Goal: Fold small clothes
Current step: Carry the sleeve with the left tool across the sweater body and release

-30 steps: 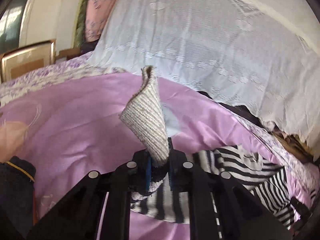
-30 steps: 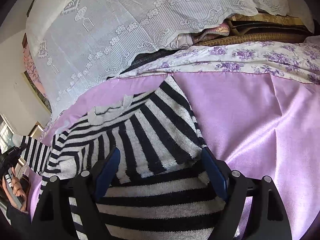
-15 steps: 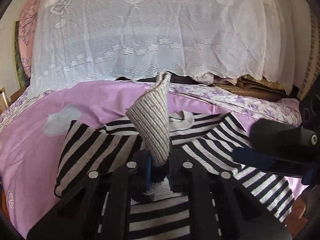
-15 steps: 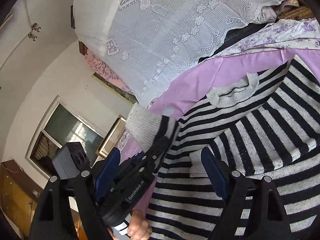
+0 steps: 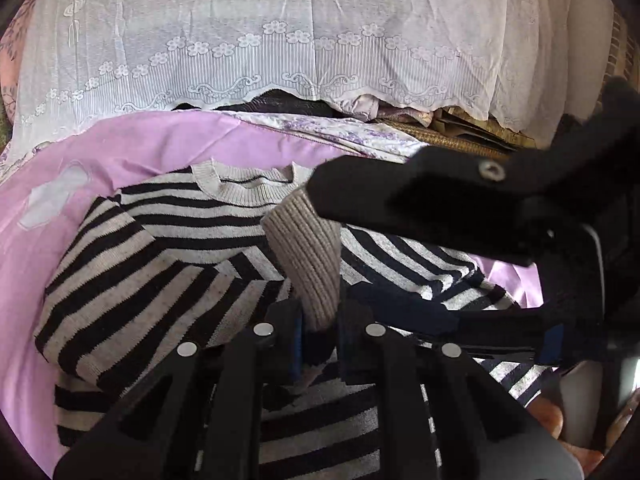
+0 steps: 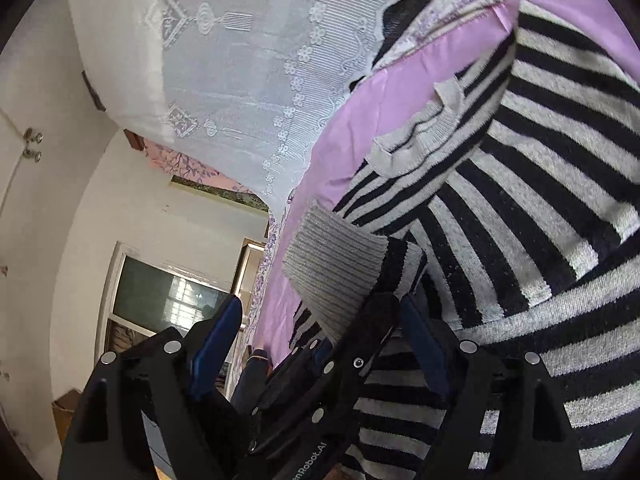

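A lilac bedsheet spreads under a white lace drape that hangs over piled goods at its far edge. On the sheet lies the striped sweater, black and grey, its ribbed neckline toward the drape and its body flat. One sleeve is doubled across the sweater's chest, with the grey ribbed cuff standing up over the middle of the garment. The left gripper is clamped tight on that cuff, poised low above the sweater's lower half. The right gripper sits just beside the cuff with its blue pads spread wide; its jaws have just been narrowing a little, and the left tool's own finger lies in the gap between them, not cloth, so it grasps nothing.

As a judgement, the fold is in its early stage: one sleeve is brought in over the body but not yet laid down and let go. The far side of the sweater, beyond the cuff, looks partly turned in already, though the right tool hides much of it. The body's lengthwise and crosswise folds appear to remain.
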A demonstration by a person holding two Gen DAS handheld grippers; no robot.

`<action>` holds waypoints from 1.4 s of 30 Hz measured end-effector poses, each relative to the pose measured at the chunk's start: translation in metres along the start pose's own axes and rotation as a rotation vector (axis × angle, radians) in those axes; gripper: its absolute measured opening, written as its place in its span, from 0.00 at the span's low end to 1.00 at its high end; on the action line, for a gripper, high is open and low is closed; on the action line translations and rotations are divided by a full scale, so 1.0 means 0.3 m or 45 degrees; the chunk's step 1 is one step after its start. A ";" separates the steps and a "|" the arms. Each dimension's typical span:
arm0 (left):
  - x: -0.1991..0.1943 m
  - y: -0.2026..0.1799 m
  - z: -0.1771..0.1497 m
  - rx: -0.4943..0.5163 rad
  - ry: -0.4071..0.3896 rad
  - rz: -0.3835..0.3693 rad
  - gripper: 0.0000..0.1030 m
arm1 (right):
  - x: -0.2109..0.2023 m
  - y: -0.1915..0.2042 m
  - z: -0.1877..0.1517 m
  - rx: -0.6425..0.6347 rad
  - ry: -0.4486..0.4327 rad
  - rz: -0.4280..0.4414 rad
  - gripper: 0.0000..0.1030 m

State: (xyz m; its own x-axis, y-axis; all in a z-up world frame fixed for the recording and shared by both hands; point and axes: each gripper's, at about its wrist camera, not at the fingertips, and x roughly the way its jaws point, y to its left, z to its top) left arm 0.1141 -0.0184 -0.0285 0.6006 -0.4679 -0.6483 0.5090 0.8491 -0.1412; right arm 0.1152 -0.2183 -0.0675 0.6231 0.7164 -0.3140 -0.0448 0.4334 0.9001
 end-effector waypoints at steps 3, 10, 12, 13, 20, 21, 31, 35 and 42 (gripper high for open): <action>0.023 -0.040 -0.029 0.066 0.039 0.017 0.20 | 0.015 -0.039 -0.003 0.051 0.011 -0.063 0.78; -0.011 -0.013 -0.063 0.087 0.063 0.098 0.70 | 0.031 -0.151 0.008 0.172 0.057 -0.142 0.59; -0.040 0.005 -0.073 0.098 0.057 0.122 0.74 | 0.022 -0.165 0.007 0.179 0.065 -0.134 0.51; -0.053 0.016 -0.080 0.102 0.053 0.138 0.77 | 0.019 -0.167 0.004 0.180 0.066 -0.141 0.44; -0.099 0.077 -0.095 0.073 0.036 0.194 0.82 | 0.049 -0.193 -0.016 0.244 0.162 -0.102 0.24; -0.088 0.085 -0.088 0.081 0.044 0.201 0.83 | 0.044 -0.204 -0.025 0.279 0.176 -0.074 0.26; -0.098 -0.066 -0.163 0.404 0.041 0.235 0.88 | -0.065 -0.231 -0.061 0.407 0.176 0.037 0.39; -0.117 -0.094 -0.202 0.478 0.048 0.249 0.88 | -0.078 -0.226 -0.116 0.393 0.188 -0.003 0.43; -0.235 0.039 -0.189 0.390 -0.034 0.353 0.93 | -0.022 -0.136 -0.132 0.083 0.201 -0.145 0.05</action>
State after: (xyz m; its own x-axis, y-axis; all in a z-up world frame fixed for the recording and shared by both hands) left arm 0.0426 0.0384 -0.0269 0.7544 -0.2412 -0.6105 0.4834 0.8334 0.2680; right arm 0.0821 -0.2191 -0.1141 0.4907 0.7438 -0.4539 0.0729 0.4840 0.8720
